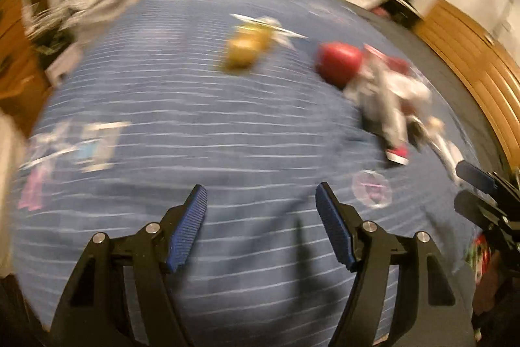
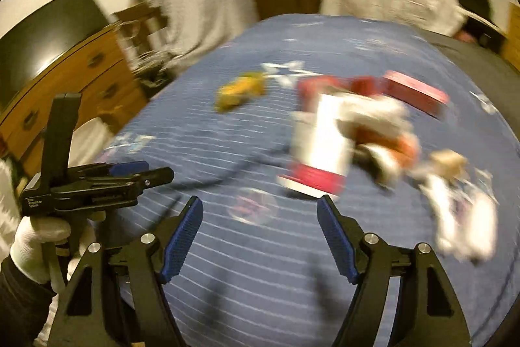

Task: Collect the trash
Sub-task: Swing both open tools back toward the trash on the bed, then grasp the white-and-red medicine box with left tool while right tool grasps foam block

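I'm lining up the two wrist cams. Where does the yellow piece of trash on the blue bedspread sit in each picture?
Left wrist: the yellow trash lies upper centre on the blue bedspread, left of the red item.
Right wrist: the yellow trash lies upper centre-left, left of the red-and-white cup.
Shared landmark: the white star print just beyond it.

blue white-striped bedspread (image 1: pixel 227 126), yellow wrapper (image 1: pixel 245 49), red-and-white cup (image 2: pixel 320 148), blue-padded black tool (image 2: pixel 260 236)
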### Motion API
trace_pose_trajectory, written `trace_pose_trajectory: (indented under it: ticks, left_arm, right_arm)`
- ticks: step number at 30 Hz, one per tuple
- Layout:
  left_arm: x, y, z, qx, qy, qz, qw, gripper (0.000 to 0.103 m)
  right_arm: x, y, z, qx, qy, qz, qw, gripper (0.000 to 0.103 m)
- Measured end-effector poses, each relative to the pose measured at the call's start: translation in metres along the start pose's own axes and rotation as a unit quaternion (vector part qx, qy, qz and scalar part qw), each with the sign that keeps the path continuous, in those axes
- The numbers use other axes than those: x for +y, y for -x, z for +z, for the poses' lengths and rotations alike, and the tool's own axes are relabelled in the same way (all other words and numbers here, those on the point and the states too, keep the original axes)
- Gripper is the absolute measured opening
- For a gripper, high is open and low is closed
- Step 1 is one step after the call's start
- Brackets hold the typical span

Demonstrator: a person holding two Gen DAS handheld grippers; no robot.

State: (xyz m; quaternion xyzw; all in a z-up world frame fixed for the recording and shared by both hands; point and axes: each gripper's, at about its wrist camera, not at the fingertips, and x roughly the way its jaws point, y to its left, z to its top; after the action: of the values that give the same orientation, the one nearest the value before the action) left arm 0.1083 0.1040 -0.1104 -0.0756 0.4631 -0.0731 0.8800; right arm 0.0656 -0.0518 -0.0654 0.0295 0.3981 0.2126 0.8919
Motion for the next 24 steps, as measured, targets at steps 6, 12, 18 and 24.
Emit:
trace_pose_trajectory:
  ticks: [6, 12, 18, 24]
  left_arm:
    - [-0.073, -0.046, 0.015, 0.030, -0.030, -0.067, 0.9969, 0.063]
    - [-0.110, -0.070, 0.034, 0.035, -0.034, -0.081, 0.9955, 0.062]
    - [-0.126, -0.093, 0.043, 0.054, -0.037, -0.070, 0.9954, 0.036]
    - [-0.131, -0.089, 0.045, 0.043, -0.036, -0.073, 0.9958, 0.017]
  right_arm:
    - [-0.090, 0.030, -0.024, -0.023, -0.053, -0.053, 0.997, 0.068]
    - [-0.142, 0.040, -0.031, -0.033, -0.077, -0.065, 0.994, 0.068]
    - [-0.159, 0.044, -0.042, -0.031, -0.099, -0.068, 0.992, 0.068]
    - [-0.157, 0.044, -0.053, -0.029, -0.113, -0.063, 0.991, 0.068]
